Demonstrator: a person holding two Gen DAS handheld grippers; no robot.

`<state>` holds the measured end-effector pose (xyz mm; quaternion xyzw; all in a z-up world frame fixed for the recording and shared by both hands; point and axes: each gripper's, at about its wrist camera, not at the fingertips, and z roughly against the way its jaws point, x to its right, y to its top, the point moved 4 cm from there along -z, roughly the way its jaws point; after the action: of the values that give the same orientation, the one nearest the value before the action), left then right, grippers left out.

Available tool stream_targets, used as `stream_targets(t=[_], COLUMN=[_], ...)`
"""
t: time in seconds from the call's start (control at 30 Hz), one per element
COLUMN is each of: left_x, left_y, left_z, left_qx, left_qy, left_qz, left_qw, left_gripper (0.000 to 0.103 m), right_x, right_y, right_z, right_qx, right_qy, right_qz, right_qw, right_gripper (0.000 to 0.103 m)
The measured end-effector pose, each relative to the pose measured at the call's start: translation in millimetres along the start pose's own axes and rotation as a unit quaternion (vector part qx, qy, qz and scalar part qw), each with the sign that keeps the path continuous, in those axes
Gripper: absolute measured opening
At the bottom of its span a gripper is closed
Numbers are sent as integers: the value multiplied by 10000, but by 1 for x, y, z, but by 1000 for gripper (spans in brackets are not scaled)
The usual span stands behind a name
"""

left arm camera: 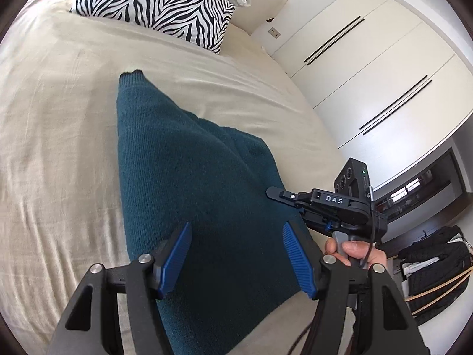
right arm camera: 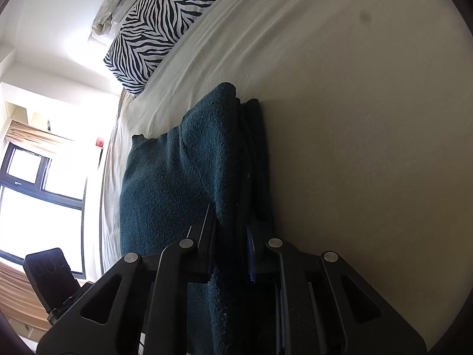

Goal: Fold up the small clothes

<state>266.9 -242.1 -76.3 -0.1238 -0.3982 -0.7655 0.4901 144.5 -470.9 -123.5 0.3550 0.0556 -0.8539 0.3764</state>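
Lying on the bed [left arm camera: 59, 118], the teal sweater [left arm camera: 189, 177] sits pinched in the right gripper [right arm camera: 230, 236].

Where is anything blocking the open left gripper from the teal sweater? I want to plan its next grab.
Nothing visible blocks it. The left gripper hangs open directly over the teal sweater on the bed. The right gripper is shut on the sweater's right edge, off to one side. The zebra pillow lies farther up the bed.
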Motion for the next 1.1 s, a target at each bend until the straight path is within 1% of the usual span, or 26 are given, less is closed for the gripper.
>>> stream_targets(t=[0.07,0.13,0.17,0.23,0.27,0.3,0.37,0.43,0.47,0.5,0.53,0.57,0.6,0.63,0.67,0.7,0.8,0.87,0.93,1.0,1.07,1.1], left_x=[1,-2,-3,-4,-5,-5,-5,-7,-8,-9,-9,-9,-9,-8,-7,-6,-2,-1,0,1,0,-1], left_y=[7,12,13,10,7,4,-1,-2,-1,0,0,-1,-1,-1,-2,-3,-6,-8,-9,-9,-5,0], left_z=[-5,-11,-14,-23,-26,-29,-32,-34,-35,-35,-36,-36,-35,-34,-33,-32,-32,-36,-39,-38,-28,-23], left_qx=[48,77,64,-2,-12,-5,40,54,53,50,44,39,33,20,6,6,36,51,33,16,65,125], left_qy=[229,389,426,531,576,626,699,724,716,703,692,686,691,683,682,694,731,810,848,820,698,649], left_qz=[-195,-276,-293,-339,-377,-436,-512,-469,-412,-358,-321,-304,-301,-303,-307,-304,-302,-387,-472,-452,-327,-276], left_qw=[9995,9988,9986,9980,9976,9971,9962,9963,9966,9969,9971,9972,9972,9972,9972,9971,9969,9960,9953,9956,9970,9974], left_gripper=[66,66,66,66,66,66,67,67,67,67,67,67,67,67,67,67,67,67,67,67,67,67], right_x=[1,-4,-7,-12,-13,-13,-14,-11,-10,-9,-7,-4,1,6,13,15,13,12,22,37,48,48], right_y=[-2,-7,-11,-24,-32,-40,-59,-79,-88,-96,-101,-104,-103,-101,-100,-99,-100,-98,-97,-98,-98,-98], right_z=[4,13,19,35,44,52,61,62,60,58,57,57,58,60,64,67,72,73,70,57,57,61], right_qx=[26,107,151,218,266,328,339,169,101,45,71,113,125,152,187,233,305,353,345,272,264,268], right_qy=[86,-69,-138,-96,-73,-132,-309,-435,-437,-485,-626,-830,-748,-520,-396,-371,-419,-411,-346,-316,37,142], right_qz=[-173,-118,-77,-17,13,42,173,229,274,363,495,581,471,257,133,104,216,222,76,52,-111,-158], right_qw=[9998,9999,9998,9997,9996,9994,9988,9986,9986,9982,9968,9948,9960,9982,9990,9990,9984,9983,9988,9991,9996,9994], right_gripper=[18,22,26,38,53,60,61,61,57,47,37,25,18,15,14,13,12,12,12,12,13,15])
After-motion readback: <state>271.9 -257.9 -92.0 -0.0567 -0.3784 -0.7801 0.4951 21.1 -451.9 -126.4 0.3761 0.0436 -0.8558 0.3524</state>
